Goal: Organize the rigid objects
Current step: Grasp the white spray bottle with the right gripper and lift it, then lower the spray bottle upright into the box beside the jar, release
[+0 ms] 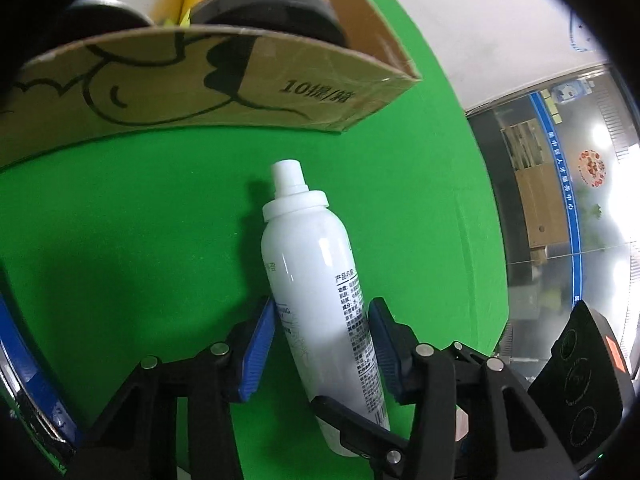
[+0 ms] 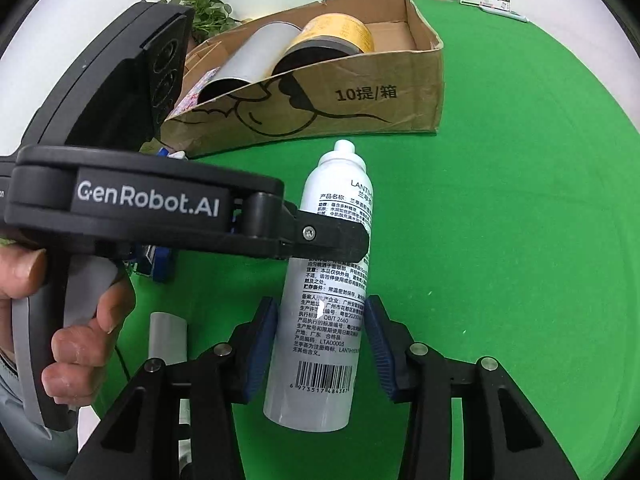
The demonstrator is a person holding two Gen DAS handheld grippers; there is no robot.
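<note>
I see the white spray bottle (image 2: 320, 292) lying on the green table (image 2: 500, 240), just in front of the cardboard box (image 2: 360, 96). My left gripper (image 1: 322, 344) and right gripper (image 2: 322, 344) both squeeze it between their blue pads.

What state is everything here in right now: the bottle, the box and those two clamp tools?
White spray bottle: lying on the green cloth, nozzle bare, pointing toward the box.
Brown cardboard box: open-topped, yellow can and grey can lying inside.
Left gripper: jaws shut on the bottle's middle.
Right gripper: jaws shut on its lower half.
</note>
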